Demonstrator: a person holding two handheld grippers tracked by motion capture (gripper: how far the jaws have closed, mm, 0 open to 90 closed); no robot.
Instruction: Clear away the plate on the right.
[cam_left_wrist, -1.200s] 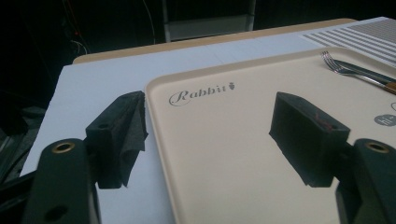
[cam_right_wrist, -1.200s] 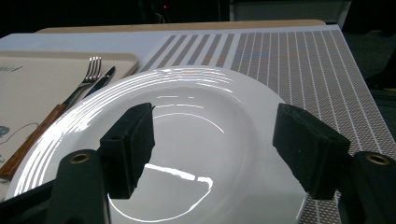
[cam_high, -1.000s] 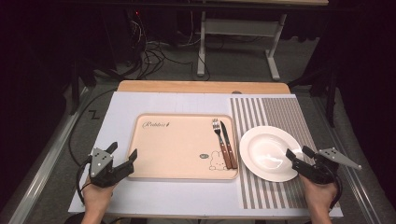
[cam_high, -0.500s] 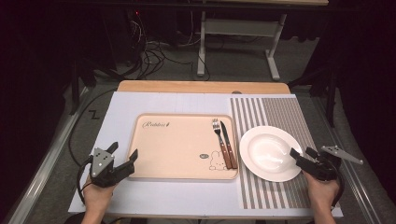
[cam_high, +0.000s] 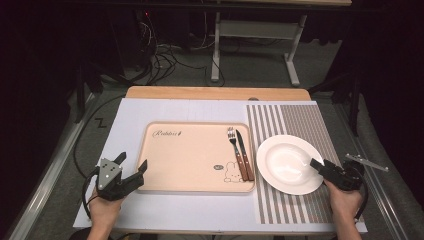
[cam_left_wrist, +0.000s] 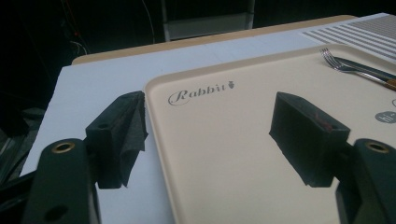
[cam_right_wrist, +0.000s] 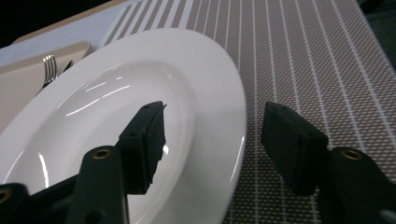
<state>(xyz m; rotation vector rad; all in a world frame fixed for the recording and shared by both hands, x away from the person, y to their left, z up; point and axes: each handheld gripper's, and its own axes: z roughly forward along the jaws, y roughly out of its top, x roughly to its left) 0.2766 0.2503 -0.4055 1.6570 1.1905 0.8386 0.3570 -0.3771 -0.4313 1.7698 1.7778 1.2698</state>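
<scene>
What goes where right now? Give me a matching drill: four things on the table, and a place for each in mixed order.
1 plate
2 fork
3 left gripper
4 right gripper

A jaws astride the plate's rim
B on the striped mat
C at the tray's left edge, jaws apart
D on the tray beside the knife

Pairs: 1-B, 2-D, 3-C, 4-A

The plate is plain glossy white and lies on a mat striped in brown and white. The tray is pale peach with "Rabbit" in dark script and a small white rabbit drawing. The fork and knife have silver tops and reddish-brown handles; both grippers' jaws are black.
</scene>
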